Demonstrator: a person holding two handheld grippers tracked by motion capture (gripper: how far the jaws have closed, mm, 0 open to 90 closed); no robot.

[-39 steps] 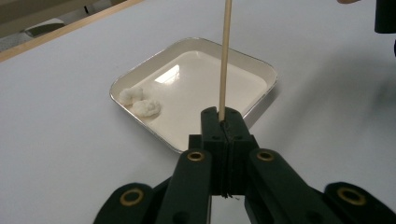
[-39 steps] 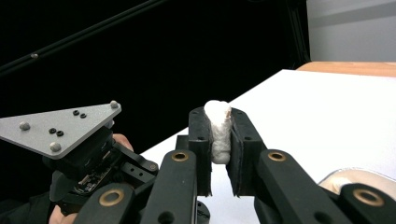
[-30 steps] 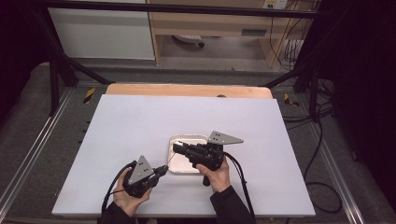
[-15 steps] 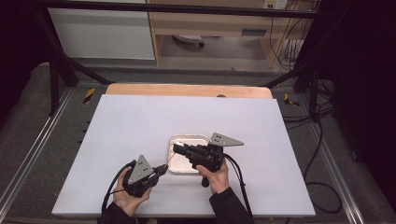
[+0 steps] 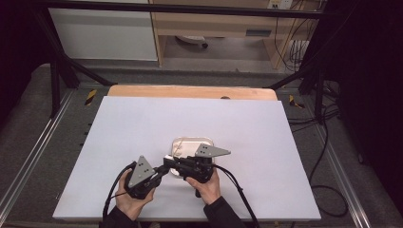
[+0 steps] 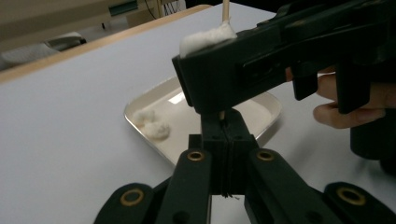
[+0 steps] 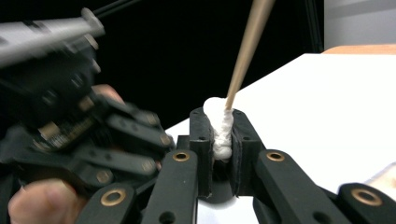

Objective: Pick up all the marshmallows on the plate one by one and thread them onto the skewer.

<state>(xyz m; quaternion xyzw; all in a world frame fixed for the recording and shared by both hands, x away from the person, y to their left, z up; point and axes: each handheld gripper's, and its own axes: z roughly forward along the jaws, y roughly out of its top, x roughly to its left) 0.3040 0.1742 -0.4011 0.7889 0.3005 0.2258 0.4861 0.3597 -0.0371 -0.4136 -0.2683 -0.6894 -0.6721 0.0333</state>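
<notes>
My left gripper (image 5: 163, 171) is shut on the lower end of a thin wooden stick (image 6: 226, 10), which rises between its jaws. A wad of white cotton (image 7: 219, 126) sits around the stick, and my right gripper (image 7: 220, 133) is shut on that wad. In the left gripper view the right gripper (image 6: 280, 51) crosses just above the left gripper (image 6: 223, 135), with the cotton (image 6: 205, 39) at its tip. Both tips meet over the near left corner of a small white tray (image 5: 192, 142). Two loose cotton pieces (image 6: 152, 125) lie in the tray (image 6: 264, 100).
The tray rests near the middle front of a white board (image 5: 142, 123) with a wooden strip (image 5: 190, 91) along its far edge. Cables (image 5: 237, 190) trail from both grippers toward the near edge. Dark frame bars and floor surround the table.
My right gripper has moved left and down toward the near edge, so its tip now meets the left gripper's tip. The left gripper has stayed in place.
</notes>
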